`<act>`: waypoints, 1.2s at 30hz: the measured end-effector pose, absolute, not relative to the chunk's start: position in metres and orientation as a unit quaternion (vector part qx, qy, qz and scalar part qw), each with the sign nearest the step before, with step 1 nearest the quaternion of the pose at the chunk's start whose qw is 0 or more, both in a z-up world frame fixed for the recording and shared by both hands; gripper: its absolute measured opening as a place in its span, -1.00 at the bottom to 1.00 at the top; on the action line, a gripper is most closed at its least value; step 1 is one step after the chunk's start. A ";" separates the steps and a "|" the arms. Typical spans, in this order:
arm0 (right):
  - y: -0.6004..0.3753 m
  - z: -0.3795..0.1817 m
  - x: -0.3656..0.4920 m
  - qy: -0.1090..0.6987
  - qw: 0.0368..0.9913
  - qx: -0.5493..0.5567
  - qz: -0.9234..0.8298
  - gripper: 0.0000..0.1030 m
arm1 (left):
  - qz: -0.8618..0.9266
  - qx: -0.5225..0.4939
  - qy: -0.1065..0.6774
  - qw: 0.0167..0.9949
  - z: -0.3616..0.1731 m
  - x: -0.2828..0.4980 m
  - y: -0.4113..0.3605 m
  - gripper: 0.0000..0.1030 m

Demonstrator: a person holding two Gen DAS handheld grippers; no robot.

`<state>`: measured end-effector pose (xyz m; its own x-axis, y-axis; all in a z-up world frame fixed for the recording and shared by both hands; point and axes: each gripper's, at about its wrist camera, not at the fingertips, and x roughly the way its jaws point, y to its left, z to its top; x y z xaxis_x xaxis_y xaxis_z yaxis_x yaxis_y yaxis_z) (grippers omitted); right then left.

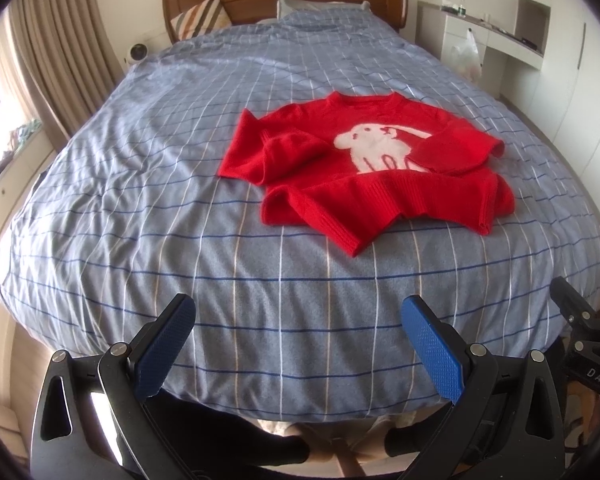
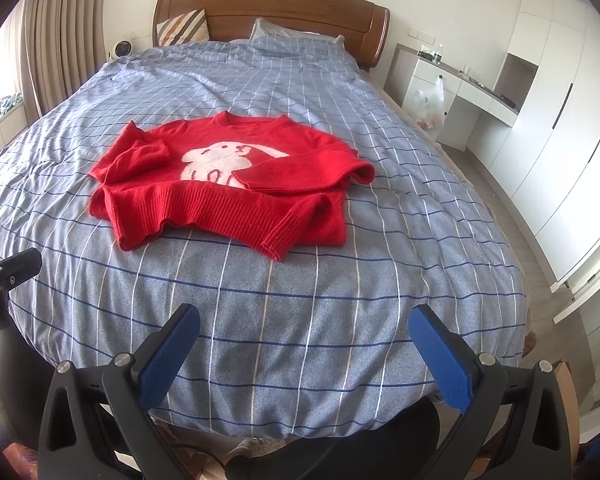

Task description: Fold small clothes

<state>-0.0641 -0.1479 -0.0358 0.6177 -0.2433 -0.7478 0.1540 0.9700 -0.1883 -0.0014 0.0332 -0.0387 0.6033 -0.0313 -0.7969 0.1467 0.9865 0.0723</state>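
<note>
Red sweater (image 1: 364, 168) lying on bed (image 1: 140, 208), front up, white animal motif showing, both sleeves folded inward across chest, hem (image 2: 204, 216) turned up and rumpled toward near edge. Long axis running across the bed, left to right, collar pointing toward headboard (image 2: 272, 8). Left claw (image 1: 298, 344) and right claw (image 2: 304, 352) both spread wide, empty, held above near bed edge, well apart from the garment. Sweater lying ahead and to the right of left claw, ahead and to the left of right claw, so roughly between the two, neither clearly nearer. Judged partly folded; body fold outstanding.
</note>
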 end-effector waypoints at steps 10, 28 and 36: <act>-0.144 -0.040 -0.063 0.429 0.896 -0.052 -0.103 0.99 | -0.046 0.071 0.441 0.893 -0.040 -0.003 0.034 0.99; -0.145 -0.041 -0.066 0.430 0.893 -0.063 -0.114 0.99 | -0.042 0.074 0.441 0.894 -0.042 -0.005 0.038 0.99; -0.149 -0.040 -0.067 0.430 0.892 -0.065 -0.121 0.99 | -0.042 0.074 0.442 0.893 -0.042 -0.005 0.036 0.99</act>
